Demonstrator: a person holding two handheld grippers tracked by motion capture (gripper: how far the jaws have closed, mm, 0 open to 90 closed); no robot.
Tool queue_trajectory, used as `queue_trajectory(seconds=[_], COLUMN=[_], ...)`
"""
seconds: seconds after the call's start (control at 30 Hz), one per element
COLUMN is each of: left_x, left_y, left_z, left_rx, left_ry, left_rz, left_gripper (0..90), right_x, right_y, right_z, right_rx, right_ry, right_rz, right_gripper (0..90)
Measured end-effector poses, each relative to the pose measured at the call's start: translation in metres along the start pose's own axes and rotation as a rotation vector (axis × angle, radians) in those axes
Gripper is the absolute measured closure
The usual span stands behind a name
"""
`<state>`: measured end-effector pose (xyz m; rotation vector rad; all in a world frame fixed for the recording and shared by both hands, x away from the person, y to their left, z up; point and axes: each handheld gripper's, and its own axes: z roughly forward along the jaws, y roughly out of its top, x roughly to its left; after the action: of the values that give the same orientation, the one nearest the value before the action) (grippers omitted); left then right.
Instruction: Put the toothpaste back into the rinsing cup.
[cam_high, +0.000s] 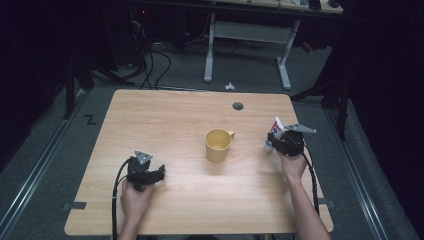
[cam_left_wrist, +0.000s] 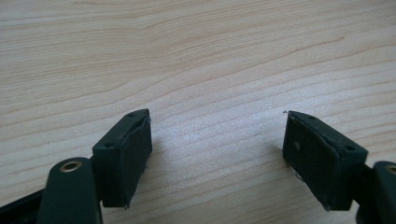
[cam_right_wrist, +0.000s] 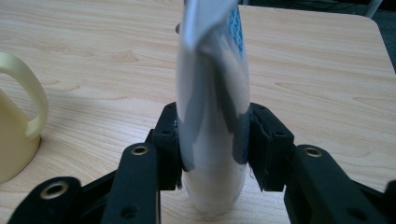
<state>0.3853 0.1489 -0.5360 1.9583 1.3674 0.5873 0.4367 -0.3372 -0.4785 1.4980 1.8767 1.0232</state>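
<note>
two tongs: right (cam_right_wrist: 212, 144) pinches soft white tube (cam_right_wrist: 212, 116); left (cam_left_wrist: 217, 154) spread wide over woodgrain table (cam_left_wrist: 196, 56).

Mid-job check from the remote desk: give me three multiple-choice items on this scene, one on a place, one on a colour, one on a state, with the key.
1. Where does the mug stand?
A. between the two grippers
B. at the table's far left corner
C. on the floor

2. What colour is the mug?
A. red
B. yellow
C. black

3. How is the right gripper?
A. open over bare wood
B. closed on the mug's handle
C. closed on a white tube

Key:
1 A, the high view shows it on the table between the left gripper and the right one.
2 B, pale yellow in both views.
3 C, its pads press the toothpaste tube from both sides.
</note>
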Motion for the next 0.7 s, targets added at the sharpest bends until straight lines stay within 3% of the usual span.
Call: queue_trajectory(seconds=[0.5, 0.7], left_x=[0.0001, 0.0000], left_y=[0.0000, 0.0000], left_z=[0.0000, 0.0000], left_rx=[0.000, 0.000], left_ry=[0.000, 0.000], left_rz=[0.000, 0.000], left_gripper=[24.2, 24.2], right_x=[0.0012, -0.0016], right_y=[0.0006, 0.0012], right_z=[-0.0013, -0.0057], right_rx=[0.002, -0.005], right_ry=[-0.002, 0.031], right_rz=[-0.046, -0.034], right_gripper=[64.0, 64.1])
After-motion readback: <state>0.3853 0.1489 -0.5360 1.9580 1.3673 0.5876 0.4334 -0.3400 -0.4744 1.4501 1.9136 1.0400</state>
